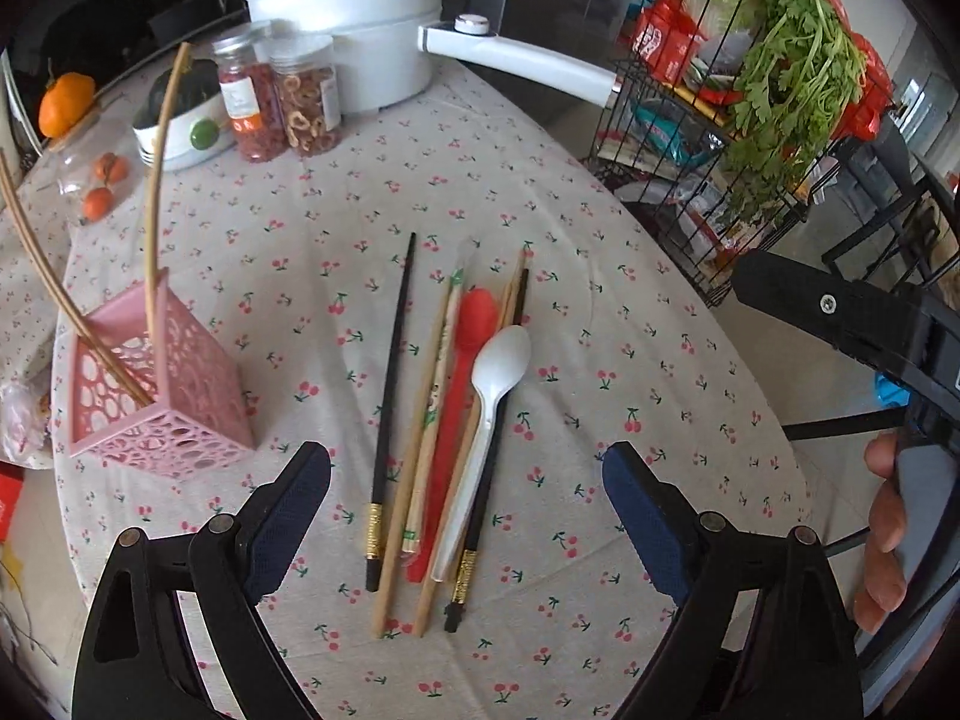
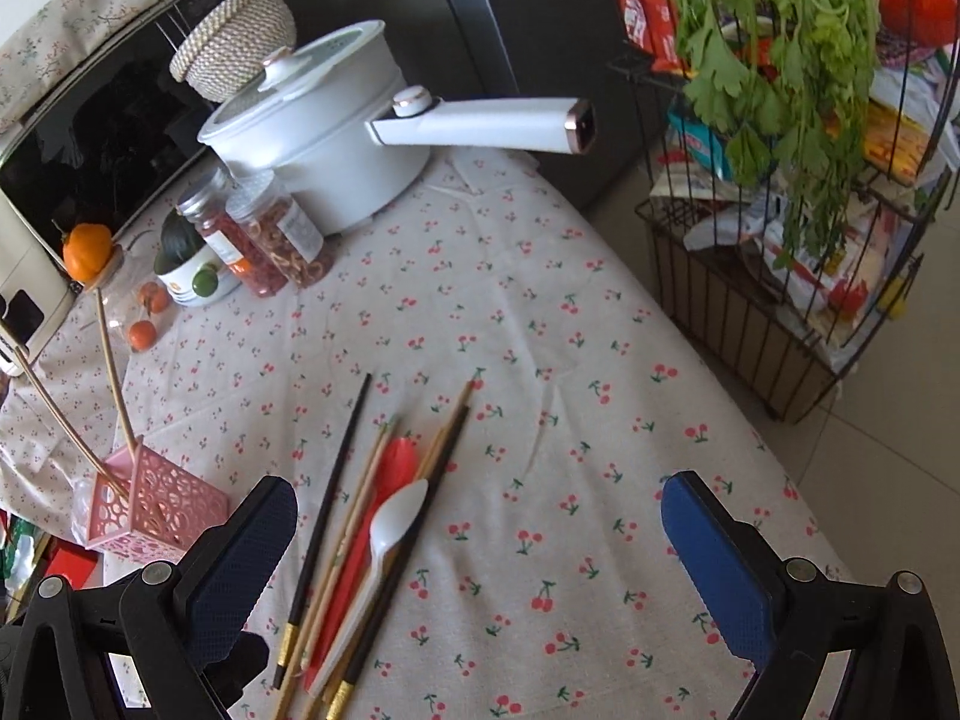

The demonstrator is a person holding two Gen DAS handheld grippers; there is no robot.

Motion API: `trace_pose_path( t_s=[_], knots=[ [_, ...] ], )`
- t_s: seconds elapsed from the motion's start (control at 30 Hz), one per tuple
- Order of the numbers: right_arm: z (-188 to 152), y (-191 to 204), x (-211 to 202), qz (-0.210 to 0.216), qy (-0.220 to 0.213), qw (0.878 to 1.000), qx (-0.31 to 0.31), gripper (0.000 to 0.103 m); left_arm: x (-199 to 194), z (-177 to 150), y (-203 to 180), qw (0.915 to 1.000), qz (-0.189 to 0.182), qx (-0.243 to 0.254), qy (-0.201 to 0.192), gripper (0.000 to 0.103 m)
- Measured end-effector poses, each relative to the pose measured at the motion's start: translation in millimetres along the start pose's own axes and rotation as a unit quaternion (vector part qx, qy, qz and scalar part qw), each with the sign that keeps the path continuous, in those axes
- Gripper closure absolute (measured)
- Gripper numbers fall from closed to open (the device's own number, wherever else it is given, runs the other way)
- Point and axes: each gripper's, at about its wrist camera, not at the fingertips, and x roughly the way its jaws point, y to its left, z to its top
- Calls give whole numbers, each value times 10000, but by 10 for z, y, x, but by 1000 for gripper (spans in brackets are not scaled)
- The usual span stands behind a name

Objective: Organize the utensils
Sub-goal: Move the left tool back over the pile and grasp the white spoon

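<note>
Both my left tongs [image 1: 467,471] and right tongs [image 2: 480,507] gape empty over the utensil pile [image 1: 456,420], pink holder [image 1: 156,384] at nine o'clock.

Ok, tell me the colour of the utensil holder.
Pink, with cut-out circles; clearest in the left wrist view.

Daylight falls on a table [image 2: 600,312] in cherry-print cloth, beside a black wire rack [image 2: 750,324] on pale floor tiles [image 2: 888,444].
</note>
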Motion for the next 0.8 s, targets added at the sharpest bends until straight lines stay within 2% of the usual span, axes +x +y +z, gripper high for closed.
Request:
trace_pose_path(
  t_s=[0.1, 0.17, 0.27, 0.47, 0.67, 0.8],
  knots=[
    [12, -157, 59, 13, 143, 9997, 201, 2, 218, 123, -15, 9996, -180, -78, 204, 19],
    [16, -240, 97, 68, 249, 9991, 347, 3, 348, 212, -1, 9991, -251, -119, 309, 33],
    [39, -285, 145, 112, 348, 9986, 389, 3, 529, 322, 14, 9981, -328, -172, 500, 46],
    [93, -319, 250, 142, 501, 9976, 452, 3, 855, 437, -123, 9956, -183, 109, 917, 61],
    [120, -412, 315, 96, 593, 9960, 657, 3, 1060, 529, -167, 9929, 41, 279, 1158, 61],
    [93, -503, 356, 270, 787, 9920, 945, 3, 1130, 579, -188, 9923, 105, 377, 1173, 62]
  ],
)
